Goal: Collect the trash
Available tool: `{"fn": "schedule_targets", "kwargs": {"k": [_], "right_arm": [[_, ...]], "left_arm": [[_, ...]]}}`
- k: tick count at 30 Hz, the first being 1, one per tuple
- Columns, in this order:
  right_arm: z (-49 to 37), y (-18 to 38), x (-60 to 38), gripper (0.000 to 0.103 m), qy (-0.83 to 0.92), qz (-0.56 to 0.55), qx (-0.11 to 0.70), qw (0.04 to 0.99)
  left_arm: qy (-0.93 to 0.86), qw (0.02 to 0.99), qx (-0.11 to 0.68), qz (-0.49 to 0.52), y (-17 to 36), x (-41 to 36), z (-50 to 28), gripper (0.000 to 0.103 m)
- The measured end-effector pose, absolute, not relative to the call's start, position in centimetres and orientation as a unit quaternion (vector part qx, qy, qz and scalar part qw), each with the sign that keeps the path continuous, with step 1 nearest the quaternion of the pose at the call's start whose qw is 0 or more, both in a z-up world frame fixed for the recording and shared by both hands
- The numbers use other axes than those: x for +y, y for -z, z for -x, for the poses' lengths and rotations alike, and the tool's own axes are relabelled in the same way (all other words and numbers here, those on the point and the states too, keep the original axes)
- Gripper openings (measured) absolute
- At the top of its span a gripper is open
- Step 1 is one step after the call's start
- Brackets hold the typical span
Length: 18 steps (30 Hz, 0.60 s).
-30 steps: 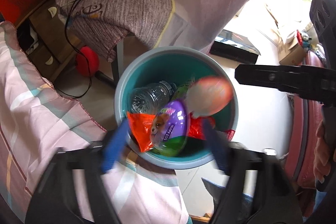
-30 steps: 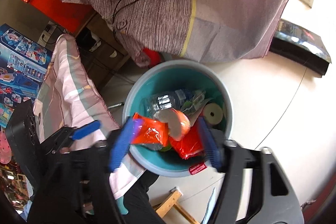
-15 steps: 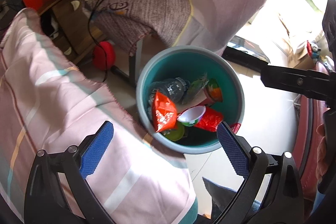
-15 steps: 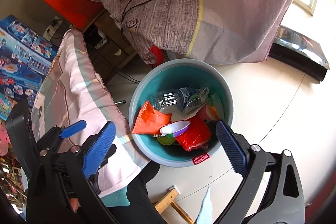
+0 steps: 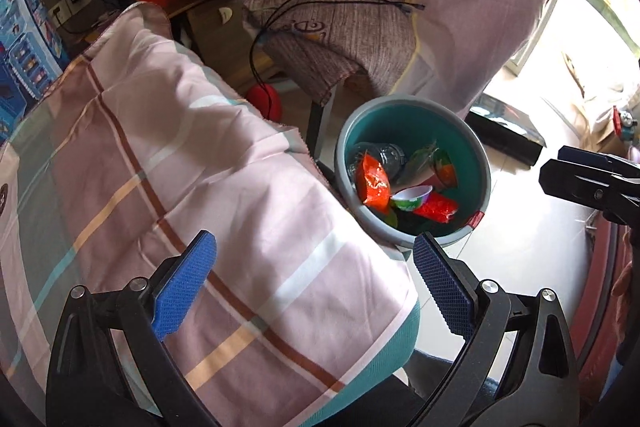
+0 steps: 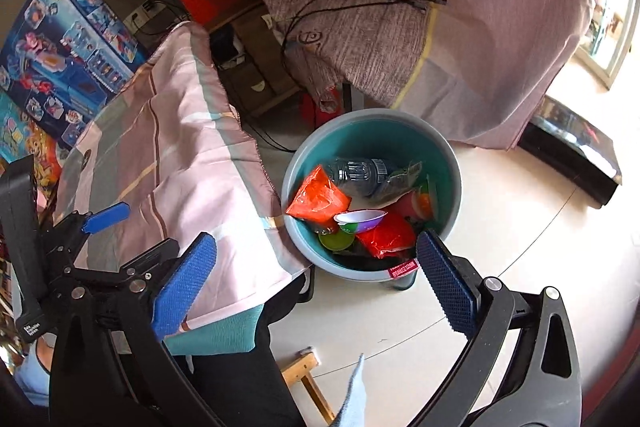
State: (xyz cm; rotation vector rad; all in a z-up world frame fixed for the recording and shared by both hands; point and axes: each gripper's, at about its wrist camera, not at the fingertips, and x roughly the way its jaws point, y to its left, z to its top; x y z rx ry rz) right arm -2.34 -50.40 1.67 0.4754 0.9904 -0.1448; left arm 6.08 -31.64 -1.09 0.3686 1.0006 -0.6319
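A teal trash bin [image 5: 345, 147] [image 6: 295, 163] stands on the pale floor beside a draped table. Inside lie an orange wrapper [image 5: 374, 183] [image 6: 320, 197], a clear bottle [image 6: 360, 173], a red wrapper [image 5: 436, 207] [image 6: 384, 237] and a white-lined plastic egg half [image 5: 412, 197] [image 6: 360, 219]. My left gripper [image 5: 312, 287] is open and empty, above the checked cloth, left of the bin. My right gripper [image 6: 316, 285] is open and empty, above the bin's near edge. Nothing sits between either pair of blue pads.
A pink checked cloth [image 5: 180, 167] covers the table at left. A brown and mauve cloth [image 6: 400, 7] with a black cable hangs behind the bin. A black box [image 6: 572, 143] lies on the floor at right. Toy boxes [image 6: 60, 39] stand far left.
Both grippers let plastic egg pieces drop into the bin, opened wide, then drew back and up. The bin now sits farther off, to the right in the left wrist view.
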Motion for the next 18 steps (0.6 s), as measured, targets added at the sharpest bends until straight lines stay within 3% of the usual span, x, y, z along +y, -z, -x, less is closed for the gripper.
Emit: {"fn": "schedule_targets", "kwargs": {"k": [18], "right_arm": [[5.6, -6.1, -45.1, 0.096, 0.11, -0.152, 0.426, 0.885]], "left_arm": [[0.249, 0.847, 0.451, -0.128, -1.1, -24.7, -4.0, 0.099]]}}
